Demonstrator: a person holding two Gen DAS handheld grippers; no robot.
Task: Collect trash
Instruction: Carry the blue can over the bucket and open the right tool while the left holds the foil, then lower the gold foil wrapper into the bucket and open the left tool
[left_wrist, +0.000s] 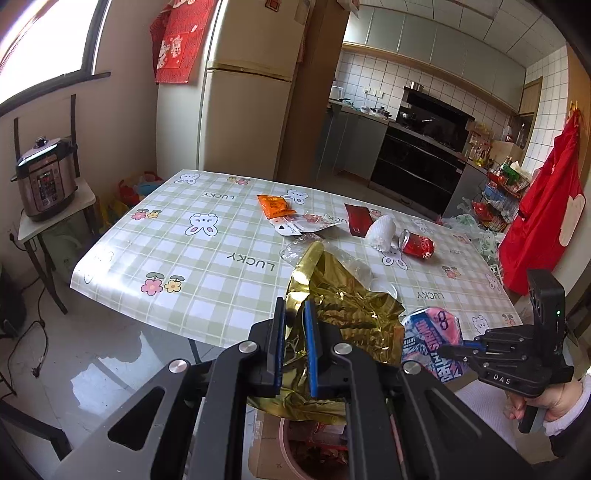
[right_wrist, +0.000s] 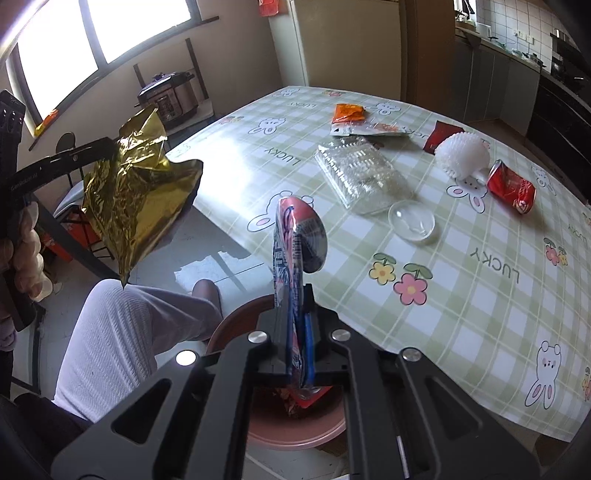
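— Left gripper (left_wrist: 294, 343), what's in it?

— Its blue pads are clamped on a crumpled gold foil bag (left_wrist: 332, 314). From the right wrist view the bag hangs in the air off the table's near edge, above the person's white-clad knee (right_wrist: 122, 332).

— And the right gripper (right_wrist: 295, 332)?

— Closed tight on a flattened pink and blue wrapper (right_wrist: 295, 251), which stands on edge between the jaws. Directly under it sits a round pink bin (right_wrist: 295, 435) with scraps inside.

— What's left on the table (left_wrist: 207, 273)?

— It wears a green check cloth printed with rabbits, flowers and "LUCKY". On it lie an orange packet (right_wrist: 347, 112), a clear packet with a white header (right_wrist: 369, 129) just beside that, a ribbed clear plastic tray (right_wrist: 364, 177), a round clear lid (right_wrist: 412, 221) touching the tray's near corner, a dark red wrapper (right_wrist: 441, 134), a white foam net (right_wrist: 463, 153) overlapping it, and a crushed red can (right_wrist: 511, 188) on its side near the net.

— The room?

— A kitchen. A tall cream fridge (left_wrist: 247, 92) stands past the far end of the table, with a red cloth hanging beside it. At left, under a bright window, a pressure cooker (left_wrist: 46, 177) sits on a small stand. At right are white tiled walls, grey cabinets, a black stove and oven (left_wrist: 421, 158), a loaded rack and a hanging red apron (left_wrist: 546, 218). Sunlight glares off the glossy grey floor.
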